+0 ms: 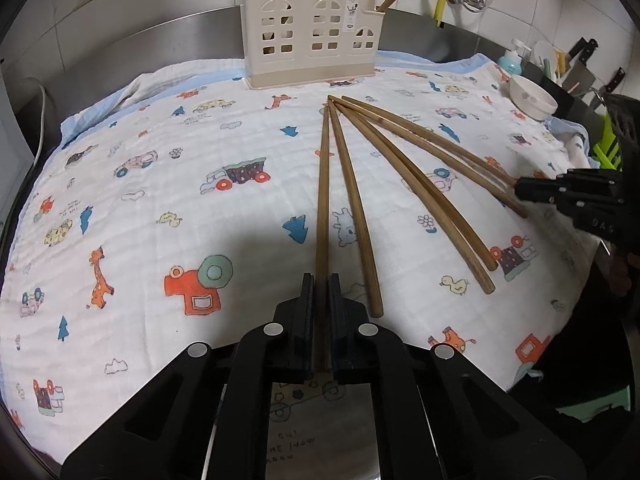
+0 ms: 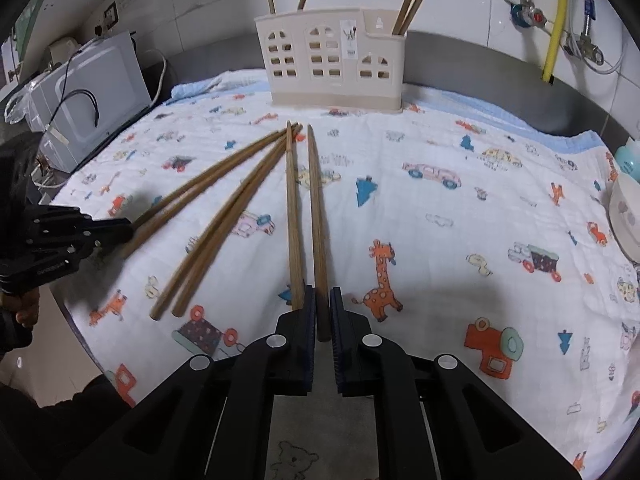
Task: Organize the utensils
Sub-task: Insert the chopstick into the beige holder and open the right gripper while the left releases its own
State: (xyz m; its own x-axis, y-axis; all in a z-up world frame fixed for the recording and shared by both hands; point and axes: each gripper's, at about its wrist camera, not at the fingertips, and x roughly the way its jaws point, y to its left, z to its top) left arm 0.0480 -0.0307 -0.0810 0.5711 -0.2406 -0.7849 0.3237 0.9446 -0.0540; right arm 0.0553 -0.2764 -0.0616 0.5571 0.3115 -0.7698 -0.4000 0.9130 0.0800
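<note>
Several brown wooden chopsticks fan out on a white cartoon-print cloth (image 1: 180,216), their tips meeting near a cream utensil holder (image 1: 308,52) (image 2: 332,60) that has a few chopsticks standing in it. My left gripper (image 1: 321,280) is shut on the butt end of the leftmost chopstick (image 1: 323,184). In the right wrist view the left gripper (image 2: 130,229) shows at the left edge. My right gripper (image 2: 321,292) is shut on the rightmost chopstick (image 2: 316,208), and it appears at the right edge of the left wrist view (image 1: 518,191). Both held chopsticks still lie low on the cloth.
A white bowl (image 1: 532,98) (image 2: 626,216) sits at the cloth's right edge, with a teal bottle (image 1: 512,60), knives (image 1: 580,68) and a green rack (image 1: 608,148) behind it. A grey microwave (image 2: 88,92) stands to the left. A steel backsplash and tiled wall with pipes rise behind the holder.
</note>
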